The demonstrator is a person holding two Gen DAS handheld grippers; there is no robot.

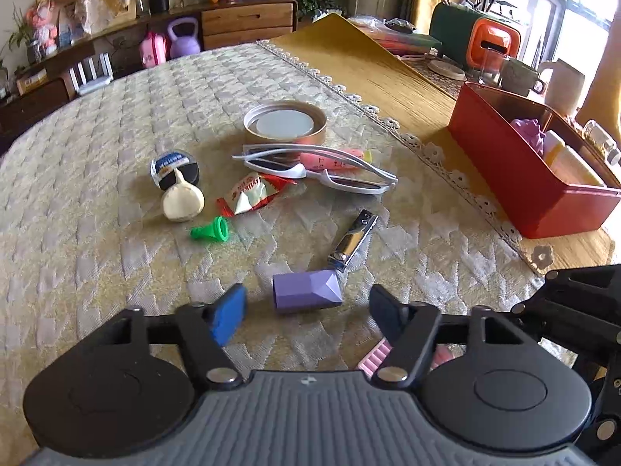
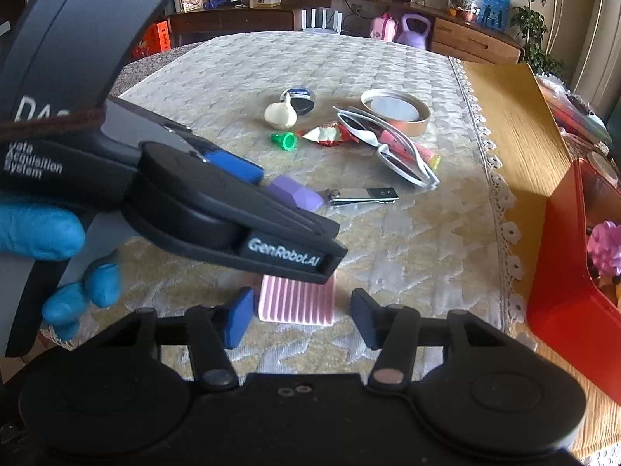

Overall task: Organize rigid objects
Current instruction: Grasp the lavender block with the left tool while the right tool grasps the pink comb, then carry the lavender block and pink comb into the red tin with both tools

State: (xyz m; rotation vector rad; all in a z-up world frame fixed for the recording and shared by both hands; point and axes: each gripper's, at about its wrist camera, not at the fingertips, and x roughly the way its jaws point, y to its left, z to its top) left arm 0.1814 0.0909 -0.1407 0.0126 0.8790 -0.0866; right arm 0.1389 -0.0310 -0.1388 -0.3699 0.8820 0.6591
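Grippers spread, we line up two picks.
Left gripper [image 1: 306,310] brackets the purple block [image 1: 306,291]; right gripper [image 2: 297,316] brackets the pink ribbed piece [image 2: 297,303], nothing held.

Left gripper [image 1: 306,310] fingers wide apart, low. Right gripper [image 2: 299,316] also spread, apparently just behind the left.

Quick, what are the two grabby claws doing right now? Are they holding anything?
Left gripper: jaws open, holding nothing, either side of the purple block.
Right gripper: jaws open, holding nothing, the pink ridged piece lying between them.
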